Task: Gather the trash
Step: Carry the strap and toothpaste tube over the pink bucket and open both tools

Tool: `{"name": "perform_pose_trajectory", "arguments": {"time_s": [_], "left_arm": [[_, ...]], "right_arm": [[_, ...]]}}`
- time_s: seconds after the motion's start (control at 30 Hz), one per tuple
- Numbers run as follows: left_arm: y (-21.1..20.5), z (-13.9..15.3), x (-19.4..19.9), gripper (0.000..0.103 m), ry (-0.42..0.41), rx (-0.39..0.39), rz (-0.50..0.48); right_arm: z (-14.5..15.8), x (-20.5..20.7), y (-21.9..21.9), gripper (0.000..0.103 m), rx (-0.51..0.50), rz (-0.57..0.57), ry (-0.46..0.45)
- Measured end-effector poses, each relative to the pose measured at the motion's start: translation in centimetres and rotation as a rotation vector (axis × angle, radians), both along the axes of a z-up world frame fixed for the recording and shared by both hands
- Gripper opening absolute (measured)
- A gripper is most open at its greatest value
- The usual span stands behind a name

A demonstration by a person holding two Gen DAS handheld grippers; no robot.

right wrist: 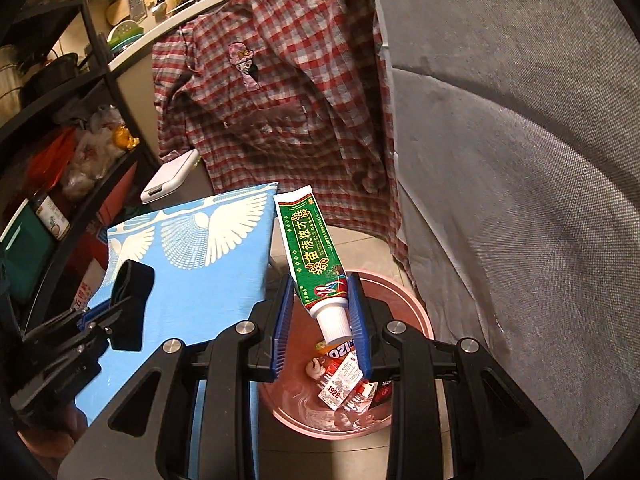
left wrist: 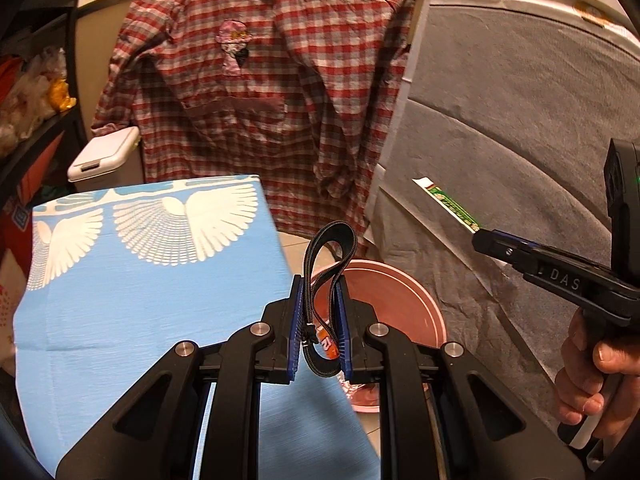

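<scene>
My left gripper [left wrist: 318,286] is shut on a looped black strap [left wrist: 330,240] that sticks up between its blue pads, above the near rim of a pink bin [left wrist: 394,290]. My right gripper [right wrist: 320,286] is shut on a green toothpaste tube [right wrist: 310,240], gripped near its white cap, with the tube pointing up over the pink bin [right wrist: 404,300]. Cartons and wrappers [right wrist: 344,380] lie in the bin. In the left wrist view the right gripper [left wrist: 482,238] enters from the right with the tube [left wrist: 448,204]. In the right wrist view the left gripper [right wrist: 98,314] and strap [right wrist: 132,280] are at the left.
A blue cloth with white wings [left wrist: 140,300] covers the surface left of the bin. A red plaid shirt [left wrist: 260,100] hangs behind it. A grey covered cushion [left wrist: 520,120] rises on the right. A white lidded bin [left wrist: 104,156] and cluttered black shelves [right wrist: 60,160] stand at the left.
</scene>
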State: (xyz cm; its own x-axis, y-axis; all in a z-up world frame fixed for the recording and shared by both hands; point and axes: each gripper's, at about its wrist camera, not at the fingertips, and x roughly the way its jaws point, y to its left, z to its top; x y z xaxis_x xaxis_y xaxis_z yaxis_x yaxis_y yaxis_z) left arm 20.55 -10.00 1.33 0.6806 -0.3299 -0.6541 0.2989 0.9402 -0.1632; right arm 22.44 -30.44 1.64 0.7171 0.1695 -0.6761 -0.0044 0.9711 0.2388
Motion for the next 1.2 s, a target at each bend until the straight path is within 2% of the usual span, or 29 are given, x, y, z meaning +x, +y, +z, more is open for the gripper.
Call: {"name": "perform_pose_trajectory", "arguments": {"time_s": [0.27,0.9,1.07,1.1,1.2], "left_arm": [[-2.7,-1.0,0.7,0.015,0.011,0.031,-0.019],[-7.1,-3.5,2.5,0.015,0.067,0.043,-0.051],[-7.6,-3.8,2.7,0.015,0.086,0.023,-0.052],[-7.7,-3.8,2.8,0.017,0.092,0.022,-0.058],[-7.9,-4.0,2.9,0.040,0.091,0.031,-0.064]], "right_arm": [[-0.7,0.7,-0.4,0.028,-0.002,-0.005,0.015],[-1.3,1.8,-1.3,0.028,-0.012,-0.017,0.035],[-1.5,1.9,-1.3,0.028,-0.010,-0.018,0.042],[-1.5,1.9,-1.3,0.028,-0.010,-0.018,0.044],[-1.7,2.0,-1.4,0.030,-0.012,-0.026,0.054]]}}
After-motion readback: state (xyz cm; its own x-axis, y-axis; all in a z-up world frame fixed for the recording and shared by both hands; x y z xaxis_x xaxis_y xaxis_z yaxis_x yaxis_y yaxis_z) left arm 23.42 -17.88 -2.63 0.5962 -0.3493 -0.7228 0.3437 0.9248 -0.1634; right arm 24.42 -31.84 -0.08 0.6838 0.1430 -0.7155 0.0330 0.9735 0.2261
